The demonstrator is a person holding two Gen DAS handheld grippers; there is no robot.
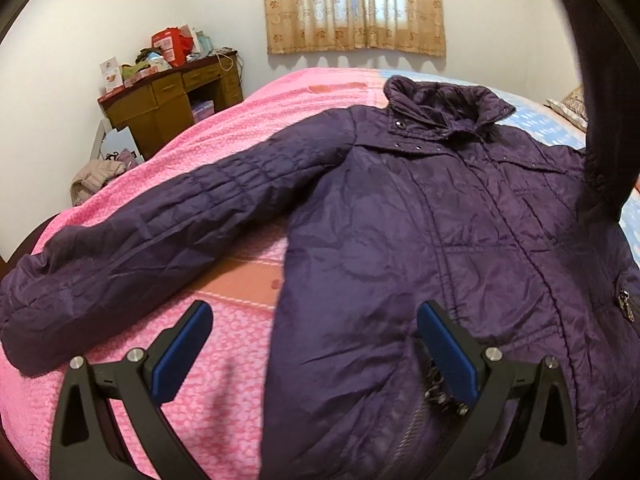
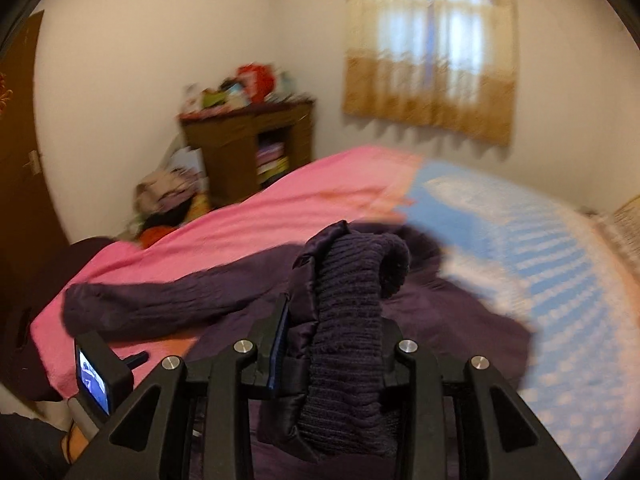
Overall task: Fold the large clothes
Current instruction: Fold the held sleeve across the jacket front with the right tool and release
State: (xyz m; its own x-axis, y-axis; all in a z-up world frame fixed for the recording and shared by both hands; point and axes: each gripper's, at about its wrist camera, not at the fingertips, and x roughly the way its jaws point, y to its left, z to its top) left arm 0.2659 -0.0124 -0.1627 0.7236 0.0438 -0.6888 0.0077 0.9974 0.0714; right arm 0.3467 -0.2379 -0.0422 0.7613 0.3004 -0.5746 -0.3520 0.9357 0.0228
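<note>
Purple jacket [image 1: 420, 240] flat on bed [image 1: 224, 380]; left tool [image 1: 312, 344] wide apart, empty, over hem. Right tool [image 2: 332, 344] clamped on ribbed cuff [image 2: 352, 320], raised.

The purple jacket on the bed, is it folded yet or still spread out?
Spread: purple jacket lies flat, one sleeve outstretched; right gripper lifts the other cuff.

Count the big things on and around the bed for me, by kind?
Coats: 1, the purple coat lying on the bed.
Claws: 2, the left claw open, the right claw shut on the coat's cuff.
Desks: 1, the brown desk.
Curtains: 1.
Total: 5.
</note>
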